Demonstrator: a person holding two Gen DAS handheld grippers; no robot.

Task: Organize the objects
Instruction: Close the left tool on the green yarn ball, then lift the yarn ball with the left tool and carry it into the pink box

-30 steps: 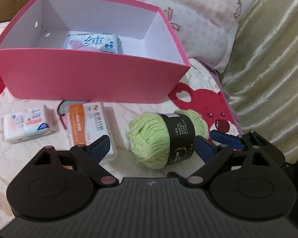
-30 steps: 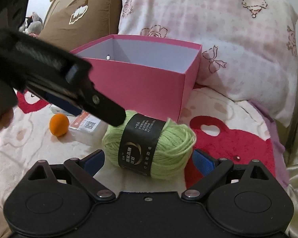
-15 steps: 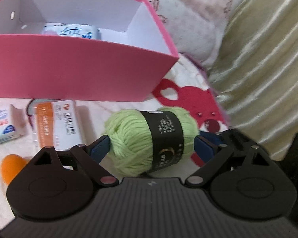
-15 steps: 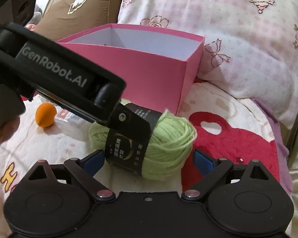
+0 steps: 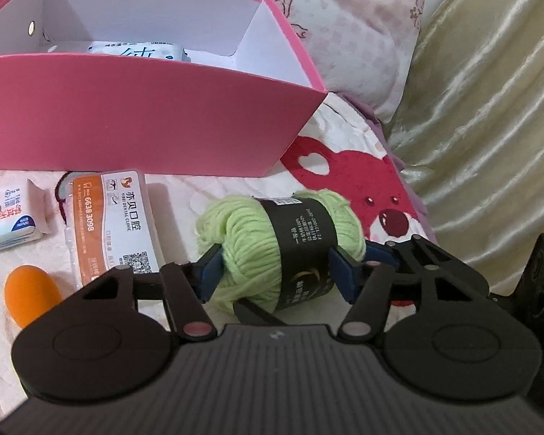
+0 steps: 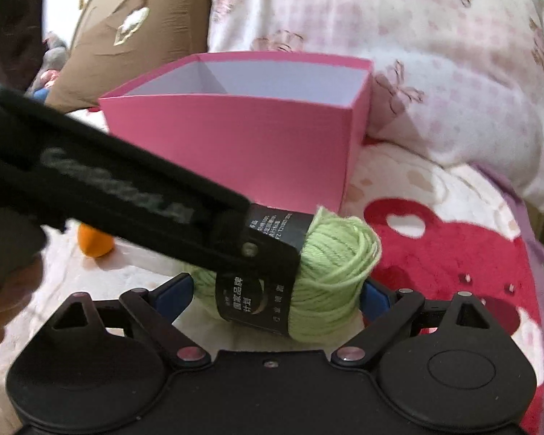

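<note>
Soft bedding [image 5: 206, 188] lies under our yarn ball [image 5: 272, 250]. Our left tongs [image 5: 277, 272] have just squeezed it (right tongs [image 6: 275, 291] wait wide). Squishy yarn might slip before the pink box [image 5: 145, 123].

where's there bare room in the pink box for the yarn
The pink box is mostly bare: only a tissue pack lies by its back wall, so the right end is free. In front it is crowded: card case, orange ball.
</note>
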